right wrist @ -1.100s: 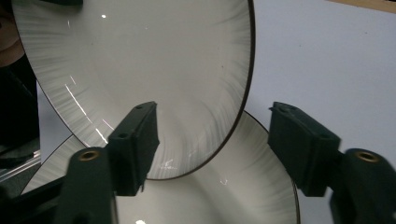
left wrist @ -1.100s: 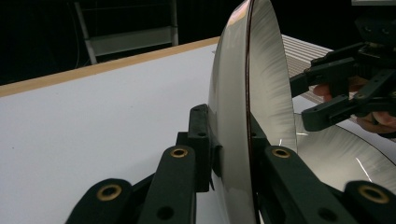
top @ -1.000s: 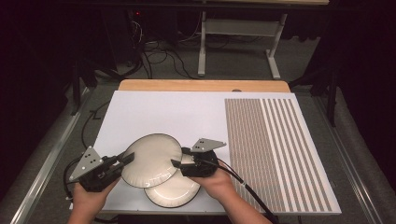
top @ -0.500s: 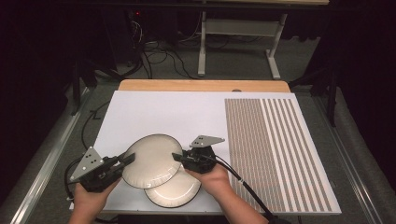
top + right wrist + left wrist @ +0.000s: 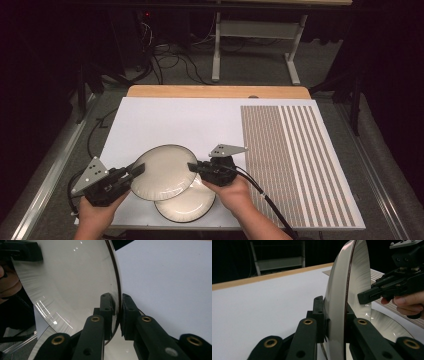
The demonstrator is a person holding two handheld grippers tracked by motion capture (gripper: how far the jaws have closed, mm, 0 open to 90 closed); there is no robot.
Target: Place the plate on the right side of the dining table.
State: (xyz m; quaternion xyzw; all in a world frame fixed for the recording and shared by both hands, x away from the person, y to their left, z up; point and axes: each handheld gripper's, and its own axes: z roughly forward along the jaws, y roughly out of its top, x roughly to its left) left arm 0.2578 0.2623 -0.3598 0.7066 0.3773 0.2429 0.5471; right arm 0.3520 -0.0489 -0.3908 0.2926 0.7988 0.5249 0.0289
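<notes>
Right claw (image 5: pixel 192 166) had shifted slightly toward the upper plate (image 5: pixel 164 172) since the earlier frames, and its jaws had just been closing with that plate's rim between them.

Item 1, upper plate: pale, dark-rimmed, round; held above the counter (image 5: pixel 175 120) near its front edge, left of centre, tilted, overlapping the lower plate (image 5: pixel 187 204).

Item 2, lower plate: same kind, lying flat on the white sheet at the counter's front edge, partly under the upper plate.

Item 3, left claw (image 5: pixel 134 171): clamped on the left rim of the upper plate; in the left gripper view the pads (image 5: pixel 320 315) pressed on both faces of the plate (image 5: pixel 339 315).

Item 4, right claw: narrow, closed on the right rim of the same plate; in the right gripper view the pads (image 5: pixel 107 310) sat on either side of the rim (image 5: pixel 116 297), touching it as far as could be told.

Item 5, counter: white sheet over a wooden top, striped panel (image 5: pixel 295 165) along the right side, well apart from the left claw.
</notes>
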